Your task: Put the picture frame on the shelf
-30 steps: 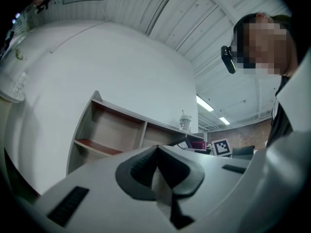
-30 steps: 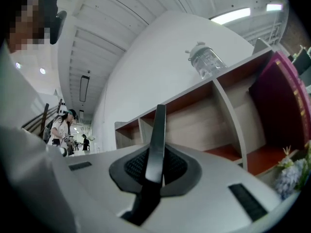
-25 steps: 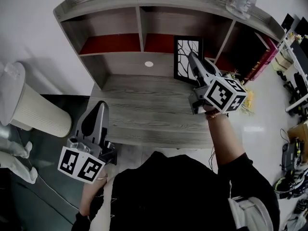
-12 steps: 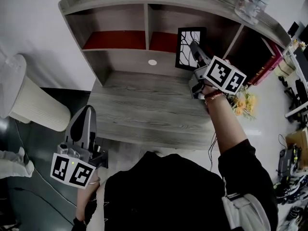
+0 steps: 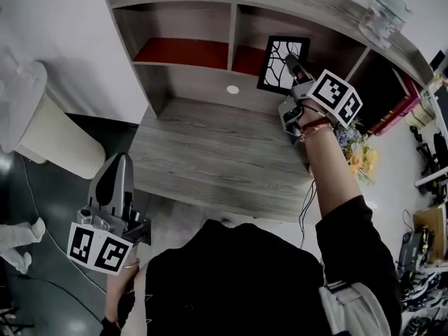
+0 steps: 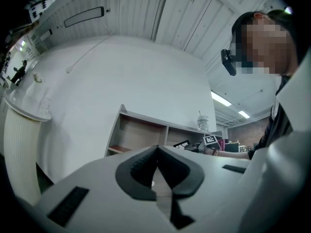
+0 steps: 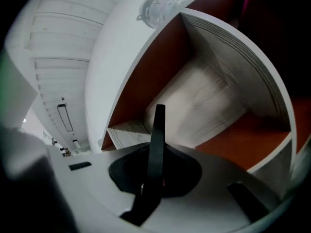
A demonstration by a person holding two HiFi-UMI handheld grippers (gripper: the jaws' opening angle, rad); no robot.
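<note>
**Head view:** your right gripper (image 5: 292, 67) is clamped on the picture frame (image 5: 283, 63), pinching its right edge. The frame stands portrait, long axis up-and-down, face towards you. The shelf (image 5: 183, 82) lies straight beyond the tips, and the frame sits at the mouth of the middle opening. I can't tell whether its lower edge rests on anything. Your left gripper (image 5: 117, 165) is well apart, off the near-left corner of the desk (image 5: 210, 166), so the right is the only hand near.

Count:
- one frame
- one shelf unit with three openings showing
- one jar (image 5: 383, 16) on top, beyond and right of the right gripper
- one bunch of flowers (image 5: 358, 154) beside your right wrist

**Left gripper view:** the left gripper (image 6: 156, 152) has its jaws together with nothing between them. The shelf (image 6: 141, 130) is far ahead, and the frame (image 6: 181, 143) shows small, right of the tips.

**Right gripper view:** the frame (image 7: 157, 125) is edge-on between the pads of the right gripper (image 7: 154, 166) — a dark strip running out along the jaws. The red-lined opening of the shelf (image 7: 209, 101) is dead ahead. Likely next: push straight in and keep the frame upright.
</note>
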